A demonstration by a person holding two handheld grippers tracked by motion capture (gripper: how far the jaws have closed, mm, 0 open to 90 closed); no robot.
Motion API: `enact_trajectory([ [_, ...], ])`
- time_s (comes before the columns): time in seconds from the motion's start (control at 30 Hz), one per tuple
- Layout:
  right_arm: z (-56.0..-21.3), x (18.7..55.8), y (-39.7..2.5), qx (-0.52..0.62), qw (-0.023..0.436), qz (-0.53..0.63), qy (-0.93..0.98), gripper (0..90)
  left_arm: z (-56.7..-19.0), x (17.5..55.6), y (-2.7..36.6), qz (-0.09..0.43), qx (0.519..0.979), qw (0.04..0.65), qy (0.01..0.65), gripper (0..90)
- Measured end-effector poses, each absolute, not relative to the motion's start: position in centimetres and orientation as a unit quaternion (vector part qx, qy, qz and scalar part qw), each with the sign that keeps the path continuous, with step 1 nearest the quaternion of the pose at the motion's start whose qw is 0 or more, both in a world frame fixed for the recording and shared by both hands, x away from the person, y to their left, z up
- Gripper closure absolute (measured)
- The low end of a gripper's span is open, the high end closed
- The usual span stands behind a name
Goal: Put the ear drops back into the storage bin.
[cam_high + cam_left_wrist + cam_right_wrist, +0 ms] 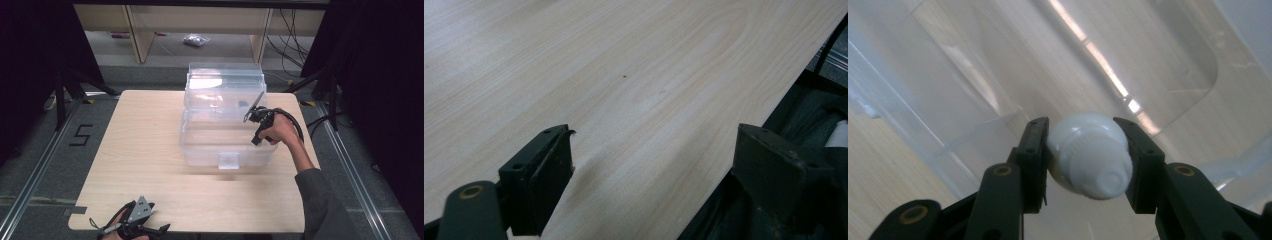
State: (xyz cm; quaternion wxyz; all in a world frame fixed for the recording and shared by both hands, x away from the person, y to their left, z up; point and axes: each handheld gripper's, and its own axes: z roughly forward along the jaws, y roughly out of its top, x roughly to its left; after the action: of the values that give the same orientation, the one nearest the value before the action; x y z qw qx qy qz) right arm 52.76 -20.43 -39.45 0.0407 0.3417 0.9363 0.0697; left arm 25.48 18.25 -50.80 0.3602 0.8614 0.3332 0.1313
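The right gripper is clenched on a white light bulb, its jaws pressing the rounded body from both sides while the threaded base points back toward the camera. In the high view this gripper hangs over the right part of a clear plastic storage box, whose hinged lid stands raised at the far side.

The bulb is smooth and rounded, so the grip looks narrow: a tilt or a jolt may let it slide out and drop onto the box floor, where it could crack. Squeezing harder carries its own risk of breaking the shell. The raised lid could also swing down onto the hand.

The left gripper rests released, jaws wide apart, at the near edge of the wooden table, well apart from the box.
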Motion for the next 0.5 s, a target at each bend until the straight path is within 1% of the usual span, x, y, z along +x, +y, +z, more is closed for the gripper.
enact_trajectory([
  [0.1, -40.1, 52.9, -20.6, 0.343, 0.041, 0.068, 0.936, 60.3, -50.8, 25.5, 18.2, 0.131, 0.859, 0.363, 0.335, 15.7],
  [0.17, -40.4, 52.9, -20.7, 0.353, 0.03, 0.064, 0.933, 60.3, -50.8, 25.5, 18.3, 0.131, 0.862, 0.359, 0.333, 15.7],
  [0.23, -40.4, 52.9, -20.6, 0.365, 0.032, 0.059, 0.929, 60.3, -50.8, 25.5, 18.2, 0.132, 0.861, 0.361, 0.334, 15.7],
  [0.37, -40.7, 53.2, -20.5, 0.357, 0.027, 0.06, 0.932, 60.2, -50.8, 25.5, 18.3, 0.13, 0.862, 0.359, 0.333, 15.8],
  [0.5, -41.4, 53.4, -20.7, 0.352, 0.031, 0.064, 0.933, 60.3, -50.8, 25.5, 18.2, 0.13, 0.861, 0.362, 0.334, 15.7],
])
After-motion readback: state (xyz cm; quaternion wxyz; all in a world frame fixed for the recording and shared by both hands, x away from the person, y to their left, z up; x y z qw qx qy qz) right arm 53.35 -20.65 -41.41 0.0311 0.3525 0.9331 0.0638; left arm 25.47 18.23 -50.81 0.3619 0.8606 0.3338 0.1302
